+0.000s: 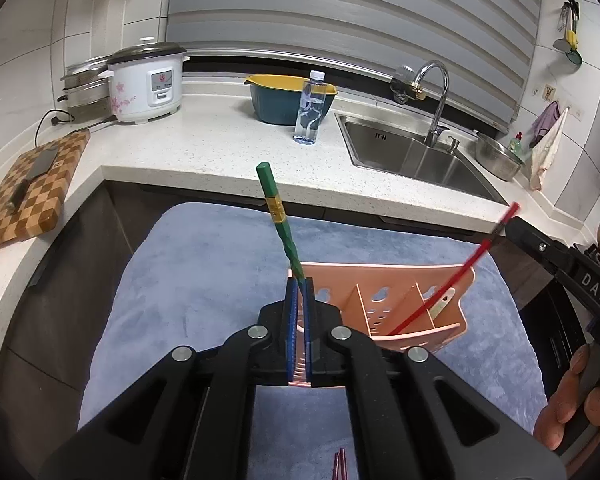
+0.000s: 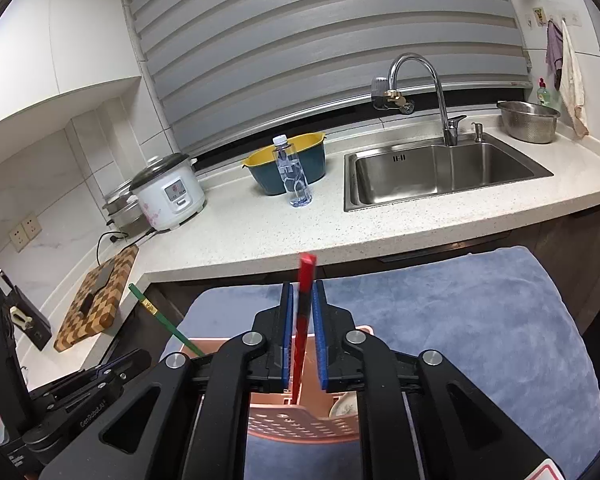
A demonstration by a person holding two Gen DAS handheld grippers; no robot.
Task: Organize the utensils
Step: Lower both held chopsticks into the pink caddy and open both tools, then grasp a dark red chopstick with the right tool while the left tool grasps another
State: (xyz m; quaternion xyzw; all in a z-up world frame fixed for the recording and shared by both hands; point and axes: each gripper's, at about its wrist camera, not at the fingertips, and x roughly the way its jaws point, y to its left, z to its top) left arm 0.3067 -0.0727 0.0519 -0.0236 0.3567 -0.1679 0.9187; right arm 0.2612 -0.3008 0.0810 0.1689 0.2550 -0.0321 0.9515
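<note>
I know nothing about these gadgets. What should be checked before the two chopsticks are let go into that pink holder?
1. The left gripper has a firm hold on the green chopstick: ok, the pads are shut on it.
2. The green chopstick's lower end is over a compartment of the pink utensil caddy: cannot tell, the gripper hides it.
3. The red chopstick has its tip inside a compartment: ok, it leans in one.
4. The right gripper is clear of the red chopstick: ok, its pads stand slightly apart from it.
5. The caddy rests on the blue towel: ok.
</note>
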